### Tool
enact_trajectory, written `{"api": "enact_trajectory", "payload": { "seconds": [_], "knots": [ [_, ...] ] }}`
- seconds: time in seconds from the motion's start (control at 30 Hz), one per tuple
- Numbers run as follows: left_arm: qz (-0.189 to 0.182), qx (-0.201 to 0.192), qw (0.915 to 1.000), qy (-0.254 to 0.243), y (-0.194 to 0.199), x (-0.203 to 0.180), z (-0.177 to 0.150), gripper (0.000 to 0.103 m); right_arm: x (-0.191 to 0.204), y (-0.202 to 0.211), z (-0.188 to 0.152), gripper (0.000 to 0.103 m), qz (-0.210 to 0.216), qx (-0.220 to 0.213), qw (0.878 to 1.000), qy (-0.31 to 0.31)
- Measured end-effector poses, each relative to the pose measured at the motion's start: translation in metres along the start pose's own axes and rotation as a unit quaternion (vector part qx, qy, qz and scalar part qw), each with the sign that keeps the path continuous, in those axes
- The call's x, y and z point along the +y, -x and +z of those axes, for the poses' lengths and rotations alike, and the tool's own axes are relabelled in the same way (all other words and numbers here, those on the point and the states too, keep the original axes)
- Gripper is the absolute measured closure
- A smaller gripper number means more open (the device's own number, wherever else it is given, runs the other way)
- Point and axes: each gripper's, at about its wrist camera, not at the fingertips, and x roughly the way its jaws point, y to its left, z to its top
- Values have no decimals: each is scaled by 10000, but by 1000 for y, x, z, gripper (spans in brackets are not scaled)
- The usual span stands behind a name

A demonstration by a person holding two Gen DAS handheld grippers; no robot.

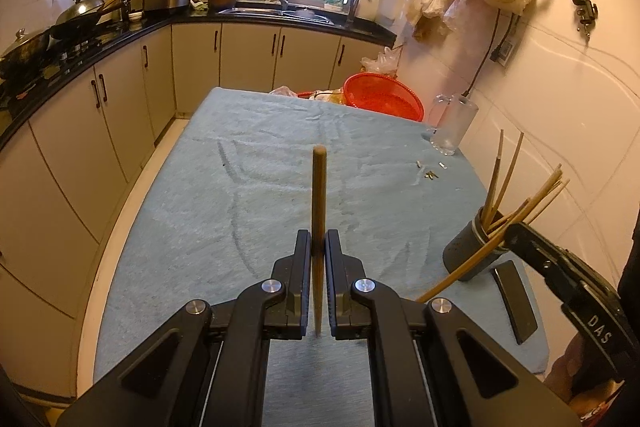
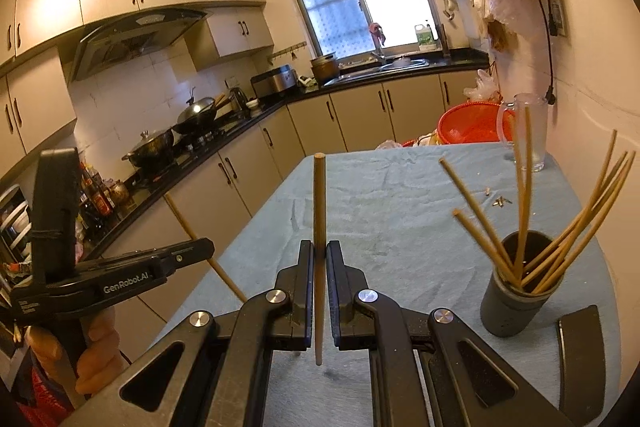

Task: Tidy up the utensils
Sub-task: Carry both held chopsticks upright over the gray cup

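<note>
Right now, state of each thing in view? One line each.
Left gripper: shut on a chopstick, held upright.
Right gripper: shut on a chopstick, held upright.
Left chopstick: clamped between the fingers, off the table.
Right chopstick: clamped, off the table.
Holder: upright on the table, several chopsticks fanned out inside.
Glass mug: upright, looks empty.
Red basin: tilted, at the table's far end.

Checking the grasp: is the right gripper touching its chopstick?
Touching. The right wrist view shows the right gripper with jaws pressed against both sides of the upright chopstick.
</note>
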Motion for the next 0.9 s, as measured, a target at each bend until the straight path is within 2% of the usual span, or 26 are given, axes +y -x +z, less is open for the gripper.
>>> {"api": "enact_trajectory", "payload": {
  "seconds": [0.43,0.9],
  "knots": [
    [-228,-68,9994,-250,14,-27,11,97,-20,60,9,96,-232,-396,9989,-86],
    [-840,-96,9939,-702,36,-77,26,97,-51,133,18,96,-471,-874,9946,-304]
  ]
}}
